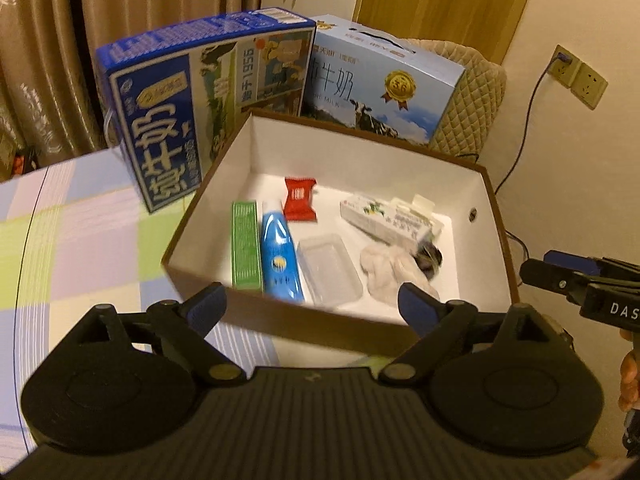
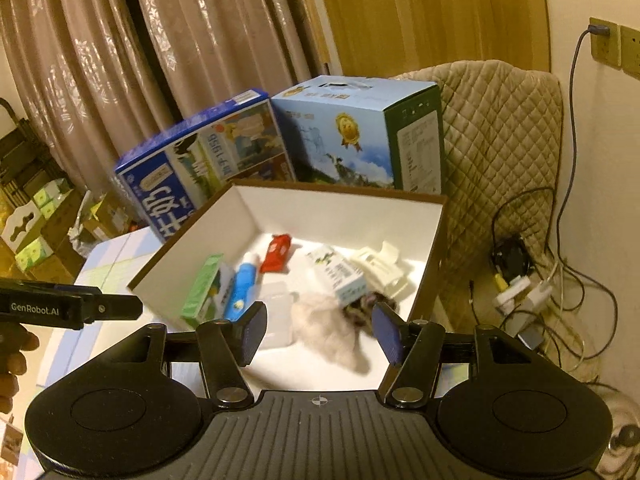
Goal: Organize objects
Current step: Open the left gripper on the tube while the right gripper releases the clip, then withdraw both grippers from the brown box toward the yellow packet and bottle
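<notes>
Brown outside and white inside, an open cardboard box (image 1: 494,216) sits on a checked cloth-covered desk (image 1: 80,216), near its far edge. Along the box's left wall lie a green carton (image 1: 245,240) and a blue tube (image 1: 280,258), side by side and touching. A red sachet (image 1: 300,199) lies toward the far wall. A clear plastic tray (image 1: 330,272) sits at the near wall, beside a pale fluffy item (image 1: 384,270). A small white carton (image 1: 386,220) rests by a white hair claw (image 2: 382,266) at the right side.

Left gripper (image 1: 312,304) hovers at the box's near wall, fingers apart, nothing held. Right gripper (image 2: 320,330) hovers over the box's near right corner, fingers apart, empty.

Two milk cases (image 1: 192,96) stand behind the box.
</notes>
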`<state>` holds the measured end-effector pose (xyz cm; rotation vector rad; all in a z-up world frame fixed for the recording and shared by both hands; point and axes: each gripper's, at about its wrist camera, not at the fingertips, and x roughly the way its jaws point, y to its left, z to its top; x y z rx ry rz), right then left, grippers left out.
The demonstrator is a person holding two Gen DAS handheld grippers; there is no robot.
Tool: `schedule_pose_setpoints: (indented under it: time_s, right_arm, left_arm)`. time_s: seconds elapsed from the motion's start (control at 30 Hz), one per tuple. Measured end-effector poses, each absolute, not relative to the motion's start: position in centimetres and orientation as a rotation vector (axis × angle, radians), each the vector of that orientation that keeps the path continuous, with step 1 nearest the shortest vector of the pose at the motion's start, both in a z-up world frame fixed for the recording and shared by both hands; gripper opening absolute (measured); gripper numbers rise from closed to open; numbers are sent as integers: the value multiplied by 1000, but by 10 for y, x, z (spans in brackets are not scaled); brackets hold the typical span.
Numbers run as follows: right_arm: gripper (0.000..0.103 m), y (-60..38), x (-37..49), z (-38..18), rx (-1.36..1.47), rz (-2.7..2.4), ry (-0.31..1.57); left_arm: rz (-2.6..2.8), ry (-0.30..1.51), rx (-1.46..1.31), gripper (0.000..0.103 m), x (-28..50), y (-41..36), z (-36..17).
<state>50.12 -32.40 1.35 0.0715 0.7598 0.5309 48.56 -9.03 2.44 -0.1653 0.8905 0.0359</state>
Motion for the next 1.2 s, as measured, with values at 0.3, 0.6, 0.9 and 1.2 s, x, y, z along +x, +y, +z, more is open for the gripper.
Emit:
schedule_pose_setpoints:
  time_s: [0.3,0.6,0.9,1.2]
  right_arm:
    - [56,-314,442,19,86,536,767]
    - [56,-295,384,14,86,542,795]
    - [56,-277,340,7,74,538,830]
    - [56,-257,308,-5,70,556,859]
  left_arm:
    - [36,904,-182,91,419,-85,22]
    - [45,935,-192,91,355,-65,18]
    - [55,954,-220,91,307,-42,14]
    - [69,963,-222,92,270,-26,10]
